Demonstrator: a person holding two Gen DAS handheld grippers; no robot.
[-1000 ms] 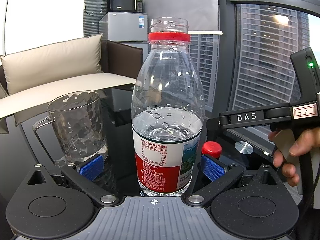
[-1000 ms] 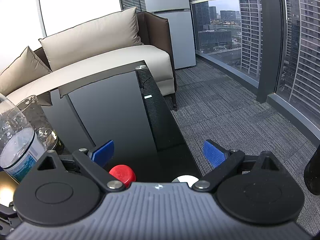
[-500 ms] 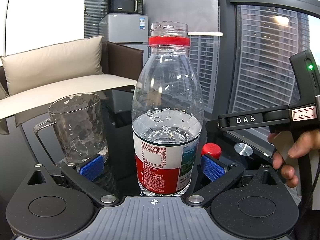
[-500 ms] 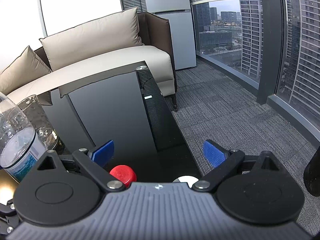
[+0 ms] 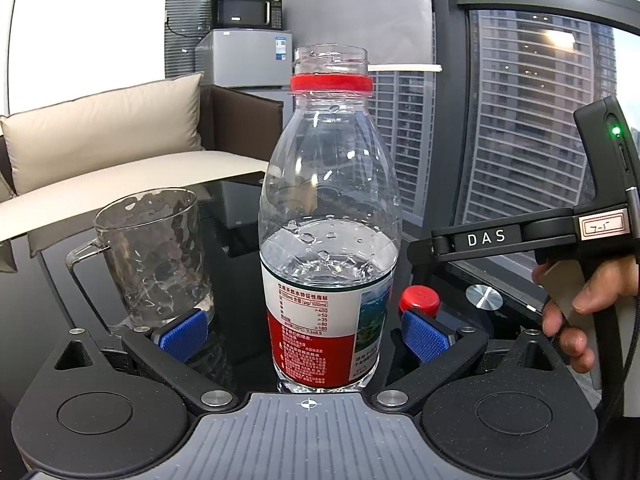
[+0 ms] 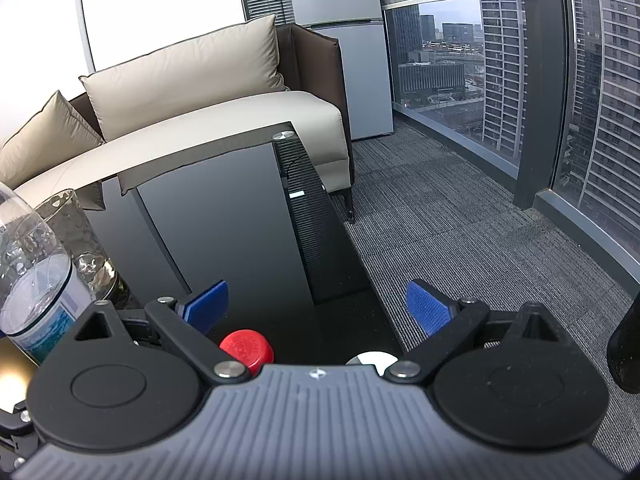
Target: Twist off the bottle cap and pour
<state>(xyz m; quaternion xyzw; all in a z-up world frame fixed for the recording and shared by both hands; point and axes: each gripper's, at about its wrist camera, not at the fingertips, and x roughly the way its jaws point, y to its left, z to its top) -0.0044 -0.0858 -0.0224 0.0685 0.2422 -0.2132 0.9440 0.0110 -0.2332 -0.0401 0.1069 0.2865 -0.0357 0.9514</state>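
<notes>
An uncapped clear water bottle (image 5: 330, 240) with a red neck ring and red-white label stands upright on the black glass table, about half full. My left gripper (image 5: 306, 334) is open, its blue pads on either side of the bottle's base and apart from it. The red cap (image 5: 419, 300) lies on the table right of the bottle; it also shows in the right wrist view (image 6: 247, 347). An empty glass mug (image 5: 154, 256) stands left of the bottle. My right gripper (image 6: 318, 312) is open and empty, above the cap. The bottle (image 6: 32, 280) and mug (image 6: 80, 240) show at that view's left edge.
The black glass table (image 6: 224, 216) ends at its right edge over grey carpet (image 6: 460, 220). A beige sofa (image 6: 192, 96) stands behind the table, with a small fridge (image 6: 340, 20) beyond. Tall windows run along the right. A metal disc (image 5: 484, 296) sits at the table corner.
The left wrist view has sunk slightly, so the bottle sits a little lower in frame. The right gripper has barely moved. Both stay open.
</notes>
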